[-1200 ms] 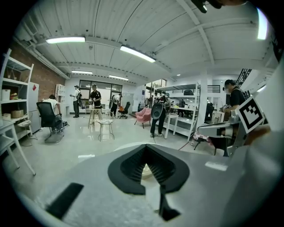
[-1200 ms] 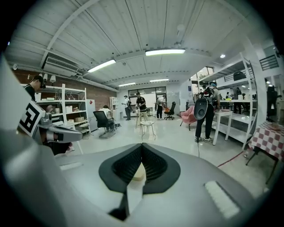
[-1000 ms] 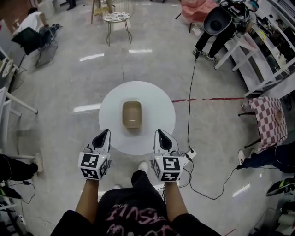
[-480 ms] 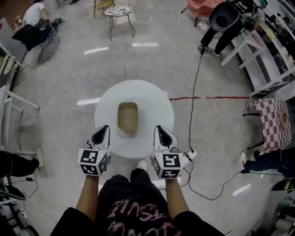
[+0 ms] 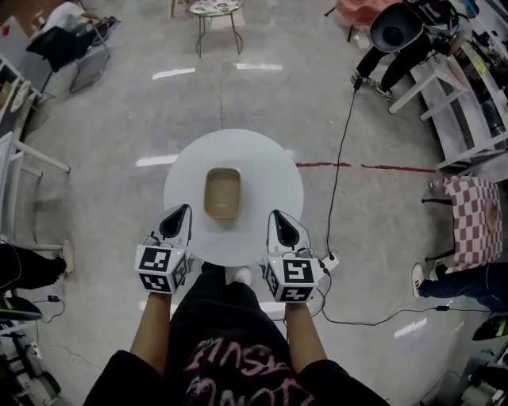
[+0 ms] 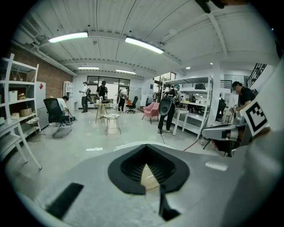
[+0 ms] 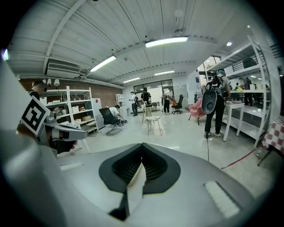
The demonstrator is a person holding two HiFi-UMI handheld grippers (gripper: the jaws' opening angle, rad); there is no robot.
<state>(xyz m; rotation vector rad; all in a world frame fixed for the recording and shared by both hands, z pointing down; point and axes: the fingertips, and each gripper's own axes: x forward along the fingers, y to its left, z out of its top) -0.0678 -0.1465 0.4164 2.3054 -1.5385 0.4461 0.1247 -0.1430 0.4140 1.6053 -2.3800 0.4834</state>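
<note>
the left gripper [image 5: 184, 211] and the right gripper [image 5: 275, 216] hung side by side over the near edge of the round white desk [image 5: 262, 155], well apart from each other and both pointing away from the person. in the left gripper view the left gripper [image 6: 146, 153] had its black jaws pressed together at the tips, with nothing pinched; only a pale sliver showed through the small gap behind the tips. in the right gripper view the right gripper [image 7: 142, 150] had its jaws closed in the same way, also on nothing. each gripper view caught the other gripper at its edge, level with it.

a tan tray [image 5: 222, 193] sat near the middle of the desk, ahead of the grippers and between their lines, touched by neither. it looked empty from above.

on the grey floor a red line [image 5: 349, 166] ran to the right of the desk, and a black cable [image 5: 337, 143] crossed it. a wire stool [image 5: 214, 9] stood beyond the desk, and a checked cloth [image 5: 475, 222] lay far right.
</note>
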